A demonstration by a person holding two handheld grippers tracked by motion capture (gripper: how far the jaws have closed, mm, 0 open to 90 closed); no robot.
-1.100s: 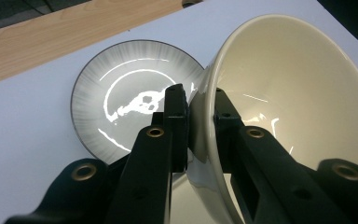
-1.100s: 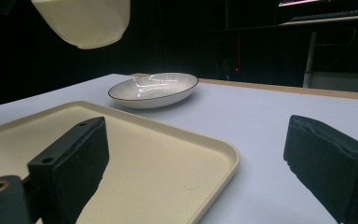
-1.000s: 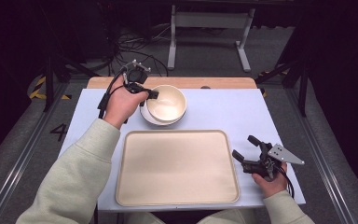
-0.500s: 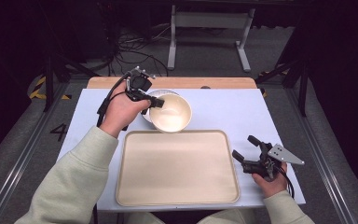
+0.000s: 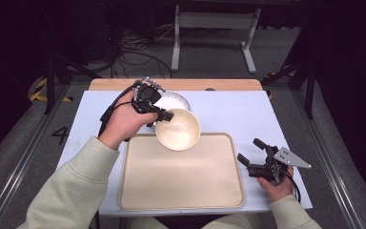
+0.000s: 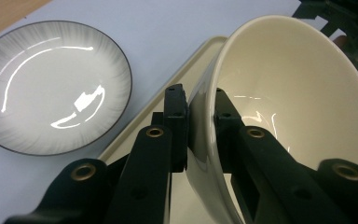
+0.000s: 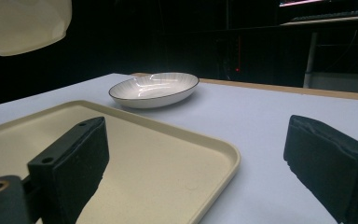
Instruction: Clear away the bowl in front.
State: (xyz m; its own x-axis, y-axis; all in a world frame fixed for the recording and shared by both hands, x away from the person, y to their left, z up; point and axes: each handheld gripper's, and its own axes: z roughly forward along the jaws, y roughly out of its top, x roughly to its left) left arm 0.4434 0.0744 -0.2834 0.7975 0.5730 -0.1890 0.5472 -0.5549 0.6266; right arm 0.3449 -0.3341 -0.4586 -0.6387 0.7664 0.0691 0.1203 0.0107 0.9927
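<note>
The left hand-held gripper (image 5: pixel 164 116) is clamped on the rim of a cream-coloured, glossy ceramic bowl (image 5: pixel 177 129), one jaw inside the wall and one outside, as the left gripper view shows plainly. The bowl hangs in the air, tilted, over the far edge of the wide beige plastic tray (image 5: pixel 181 188) that lies at the near middle of the pale blue desk (image 5: pixel 233 109). A shallow white plate with a grey-streaked, dark-lined rim (image 5: pixel 174 100) sits on the desk beyond the tray, toward the far edge.

The right hand-held gripper (image 5: pixel 257 157) rests near the desk's near right corner, just beside the tray's right edge, its jaws spread wide and holding nothing.

The step in hand looks like carrying the bowl across onto the tray. The next move probably calls for levelling the bowl, lowering it until its foot meets the tray's flat floor, and only then letting the jaws part, since a rim grip on a tilted bowl could let it swing or tip.
</note>
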